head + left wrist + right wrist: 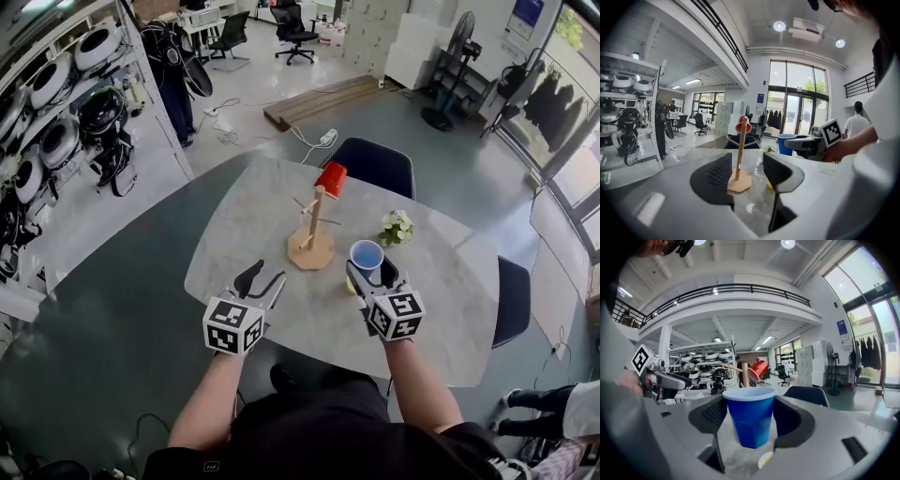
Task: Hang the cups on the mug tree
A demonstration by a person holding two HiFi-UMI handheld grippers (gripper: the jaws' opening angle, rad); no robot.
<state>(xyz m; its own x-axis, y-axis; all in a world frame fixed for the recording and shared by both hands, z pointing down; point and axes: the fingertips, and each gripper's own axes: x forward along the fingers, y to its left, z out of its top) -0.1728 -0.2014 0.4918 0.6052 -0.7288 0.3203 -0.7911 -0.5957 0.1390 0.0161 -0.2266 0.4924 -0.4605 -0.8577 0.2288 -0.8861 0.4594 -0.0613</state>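
Observation:
The wooden mug tree (312, 239) stands mid-table, and a red cup (330, 178) hangs tilted on its top peg. To its right, just off the tabletop, is a blue cup (366, 253), upright, with my right gripper (371, 272) shut on it. The right gripper view has the blue cup (751, 420) filling the span between the pads, with the tree (744, 377) and the red cup (758, 370) behind. My left gripper (264, 277) hovers open and empty in front of the tree's left side. In the left gripper view its jaws frame the tree (739, 154).
A small yellow thing (352, 286) lies on the marble table (450, 319) under the blue cup. A little pot of white flowers (397, 227) stands right of the tree. Dark chairs sit at the far edge (375, 164) and the right edge (511, 300).

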